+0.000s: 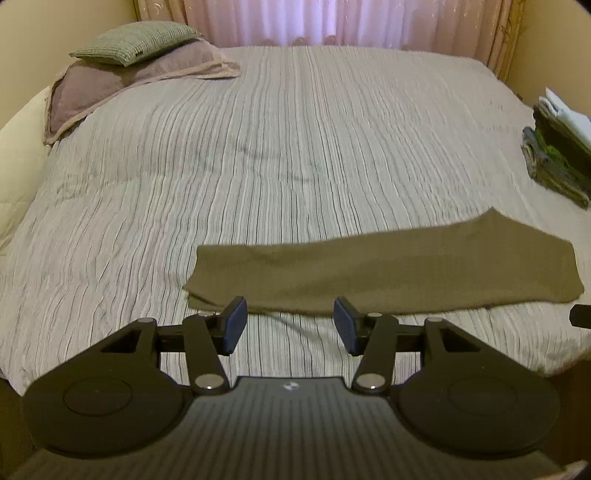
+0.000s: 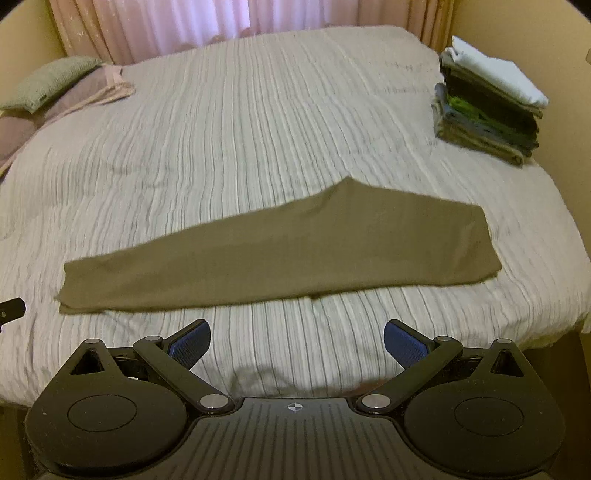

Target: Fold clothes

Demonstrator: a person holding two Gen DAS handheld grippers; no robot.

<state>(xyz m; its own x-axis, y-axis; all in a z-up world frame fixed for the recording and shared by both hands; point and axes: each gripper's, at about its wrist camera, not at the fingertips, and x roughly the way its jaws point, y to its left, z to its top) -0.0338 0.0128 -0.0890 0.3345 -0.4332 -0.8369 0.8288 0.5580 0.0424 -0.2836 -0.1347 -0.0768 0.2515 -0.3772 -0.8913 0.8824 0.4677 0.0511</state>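
An olive-brown garment lies flat near the front edge of the bed, folded into a long strip; in the right wrist view this garment is wider at its right end. My left gripper is open, hovering just in front of the strip's left part with nothing between its blue pads. My right gripper is open too, held a little back from the strip's near edge, empty. A black tip of the other tool shows at each frame's edge.
A stack of folded clothes sits at the bed's right side, also seen as the stack. Pillows lie at the far left. The striped bedspread stretches to pink curtains. The bed's front edge is just below the grippers.
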